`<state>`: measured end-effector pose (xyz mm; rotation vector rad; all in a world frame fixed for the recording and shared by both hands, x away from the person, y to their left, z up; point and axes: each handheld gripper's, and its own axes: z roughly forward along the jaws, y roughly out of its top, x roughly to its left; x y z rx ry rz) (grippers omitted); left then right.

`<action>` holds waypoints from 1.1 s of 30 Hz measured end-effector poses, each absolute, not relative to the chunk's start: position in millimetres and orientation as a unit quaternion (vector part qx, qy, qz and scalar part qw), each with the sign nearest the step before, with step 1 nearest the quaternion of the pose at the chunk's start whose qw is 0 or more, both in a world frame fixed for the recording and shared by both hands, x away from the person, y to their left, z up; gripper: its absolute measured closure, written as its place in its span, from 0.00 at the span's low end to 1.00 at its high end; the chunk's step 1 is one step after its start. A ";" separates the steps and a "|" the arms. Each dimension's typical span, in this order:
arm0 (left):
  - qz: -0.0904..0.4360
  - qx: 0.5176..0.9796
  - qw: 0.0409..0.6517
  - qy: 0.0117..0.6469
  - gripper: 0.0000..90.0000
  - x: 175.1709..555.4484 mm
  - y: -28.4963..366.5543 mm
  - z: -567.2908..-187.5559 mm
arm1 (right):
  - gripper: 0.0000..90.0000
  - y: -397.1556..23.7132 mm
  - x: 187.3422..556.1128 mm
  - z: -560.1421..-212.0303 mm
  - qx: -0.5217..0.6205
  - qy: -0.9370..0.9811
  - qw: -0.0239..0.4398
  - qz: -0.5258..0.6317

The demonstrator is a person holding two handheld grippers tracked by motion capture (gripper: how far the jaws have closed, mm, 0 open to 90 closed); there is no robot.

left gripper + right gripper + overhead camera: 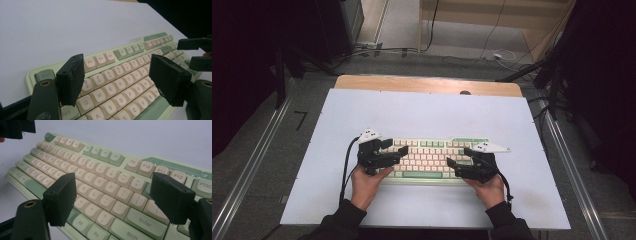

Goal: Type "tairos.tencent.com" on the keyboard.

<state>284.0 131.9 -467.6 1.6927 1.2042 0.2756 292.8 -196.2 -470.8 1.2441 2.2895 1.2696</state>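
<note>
On the white worktop [422, 115], a cream-and-green keyboard [432, 159] is lying flat near the person's edge, its long side running across the table. Both hands are hovering over it — the left tongs [398, 150] over the left end, the right tongs [457, 159] over the right end, each pointing inward toward the middle of the keys.

Left gripper view: the left tongs [117, 80] are standing released, jaws wide apart, nothing between them but air above the number and Q-W-E rows of the keyboard [125, 72]. The right tongs [192, 53] are showing farther off at the right edge, above the far end.

Right gripper view: the right tongs [115, 197] are likewise standing released, jaws spread wide, hanging above the keyboard [95, 167] around the K, L and bracket keys, with Enter and Shift just below. No pad is pressing on any key as far as can be told. A dark corner of the left tongs [16, 128] is showing at the upper left.

Cables are trailing back from both tongs toward the person's dark sleeves [347, 217].
</note>
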 end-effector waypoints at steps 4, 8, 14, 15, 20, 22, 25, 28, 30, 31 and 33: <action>0.145 0.706 0.500 0.481 0.36 281.6 132.0 -467.3 | 0.22 -196.1 292.7 -470.8 0.426 0.784 0.121 0.435; 0.165 0.710 0.507 0.460 0.37 280.9 133.6 -468.0 | 0.22 -195.5 292.7 -471.1 0.425 0.785 0.121 0.435; 0.174 0.712 0.492 0.470 0.41 278.2 134.4 -465.2 | 0.22 -194.8 292.5 -471.3 0.425 0.785 0.120 0.435; 0.172 0.714 0.488 0.472 0.43 278.3 134.0 -465.1 | 0.22 -194.6 292.6 -471.3 0.425 0.784 0.120 0.435; 0.154 0.710 0.488 0.484 0.36 279.9 135.1 -465.8 | 0.21 -195.0 292.6 -470.5 0.425 0.784 0.119 0.438; 0.152 0.709 0.491 0.484 0.33 279.3 135.5 -465.1 | 0.21 -194.8 292.7 -470.1 0.424 0.783 0.118 0.439; 0.161 0.708 0.494 0.478 0.26 277.0 133.8 -463.5 | 0.19 -193.3 292.7 -469.9 0.424 0.784 0.115 0.439; 0.157 0.714 0.493 0.472 0.18 276.8 131.5 -463.8 | 0.18 -190.9 294.5 -470.5 0.427 0.785 0.102 0.437; 0.156 0.718 0.493 0.467 0.13 276.9 131.0 -464.3 | 0.16 -189.4 294.5 -470.2 0.427 0.785 0.101 0.437; 0.157 0.719 0.492 0.466 0.13 276.9 130.8 -464.5 | 0.14 -188.7 294.6 -470.2 0.427 0.785 0.100 0.437; 0.166 0.717 0.492 0.466 0.11 276.1 130.5 -464.5 | 0.11 -187.0 294.6 -470.1 0.428 0.786 0.097 0.435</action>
